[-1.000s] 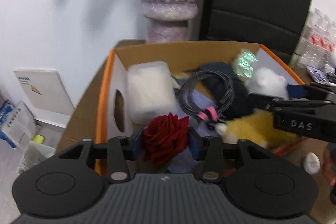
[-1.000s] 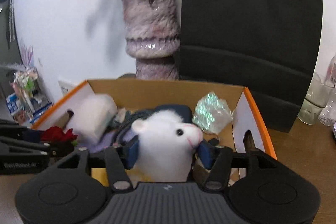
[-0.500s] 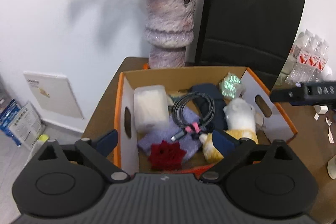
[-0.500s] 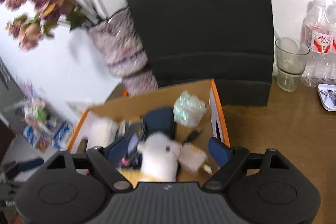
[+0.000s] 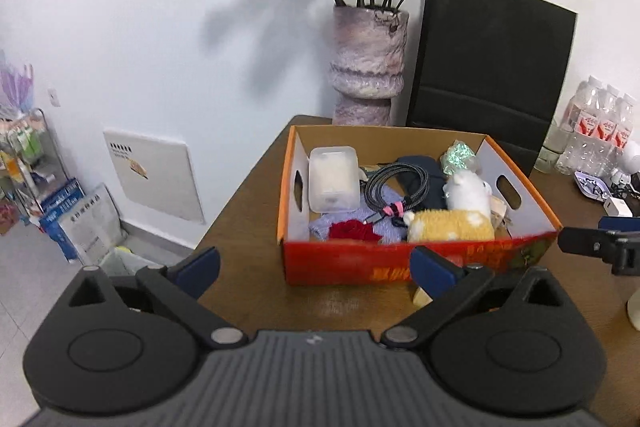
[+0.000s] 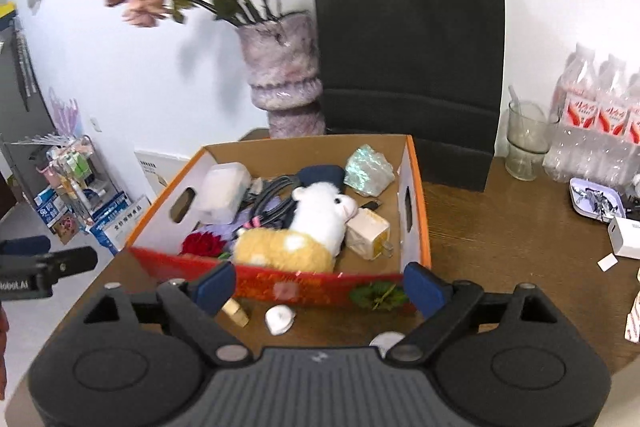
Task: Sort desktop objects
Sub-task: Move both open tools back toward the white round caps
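We see the wooden desk (image 6: pixel 500 227) first, then the cardboard box (image 5: pixel 400 263) that stands on it, already holding most of the clutter. In the box lie the white plush toy (image 6: pixel 320 211) against a yellow plush toy (image 6: pixel 280 247), with the red rose (image 5: pixel 354 230) at the near left corner beside a coiled cable (image 5: pixel 394 185) and a clear plastic container (image 5: pixel 332 179).

Our left claw (image 5: pixel 316 267) hangs in front of the box with its jaws wide apart and empty; the right claw (image 6: pixel 320 285) is likewise spread, nothing between its pads, and its jaws have just been opening further.

The step in hand, we judge, is fetching the next loose thing. A small white piece (image 6: pixel 280 319) and a tan block (image 6: pixel 236 311) lie on the desk just before the box. We would come down on one squarely, pads either side, clear of the box wall.

Behind stand a black paper bag (image 6: pixel 408 59), a vase of dried flowers (image 6: pixel 284 83) and water bottles (image 6: pixel 596 123) against a white wall.
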{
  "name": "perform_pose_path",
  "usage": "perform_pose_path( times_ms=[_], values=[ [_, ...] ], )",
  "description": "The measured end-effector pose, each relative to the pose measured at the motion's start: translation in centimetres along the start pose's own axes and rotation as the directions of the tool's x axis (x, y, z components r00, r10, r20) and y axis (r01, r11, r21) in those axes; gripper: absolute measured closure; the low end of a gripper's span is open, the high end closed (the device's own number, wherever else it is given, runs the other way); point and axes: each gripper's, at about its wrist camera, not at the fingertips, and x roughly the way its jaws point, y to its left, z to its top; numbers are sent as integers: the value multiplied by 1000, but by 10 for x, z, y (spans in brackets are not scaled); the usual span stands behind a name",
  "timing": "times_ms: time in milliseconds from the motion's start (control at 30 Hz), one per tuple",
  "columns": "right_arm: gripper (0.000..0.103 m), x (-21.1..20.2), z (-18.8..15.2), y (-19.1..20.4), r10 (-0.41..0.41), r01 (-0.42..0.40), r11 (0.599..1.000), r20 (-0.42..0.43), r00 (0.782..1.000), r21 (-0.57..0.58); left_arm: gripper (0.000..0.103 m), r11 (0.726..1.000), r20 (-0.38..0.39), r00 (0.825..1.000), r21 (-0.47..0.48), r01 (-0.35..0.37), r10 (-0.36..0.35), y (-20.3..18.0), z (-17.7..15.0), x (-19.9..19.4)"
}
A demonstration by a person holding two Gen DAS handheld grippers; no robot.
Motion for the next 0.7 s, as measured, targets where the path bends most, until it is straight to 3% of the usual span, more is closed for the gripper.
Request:
perform_pose_path(
  times_ms=[167, 300, 400, 467, 700],
  values=[
    [15, -22, -62, 17, -40, 47, 997, 135, 990, -56, 0, 1000, 16, 999, -8, 30, -30, -5, -60, -18],
    [17, -36, -111, 24, 0, 4, 1000, 139, 990, -30, 0, 999, 9, 999, 7, 43, -43, -12, -110, -29],
    [21, -44, -142, 34, 0, 8, 998, 141, 990, -55, 0, 1000, 2, 1000, 16, 1, -1, -18, -136, -33],
    [22, -48, -157, 39, -2, 11, 998, 129, 992, -65, 0, 999, -11, 1000, 35, -16, 16, -22, -147, -36],
    [23, -64, -190, 40, -9, 13, 999, 99, 995, -41, 0, 996, -34, 999, 81, 42, -40, -29, -170, -55]
  ],
)
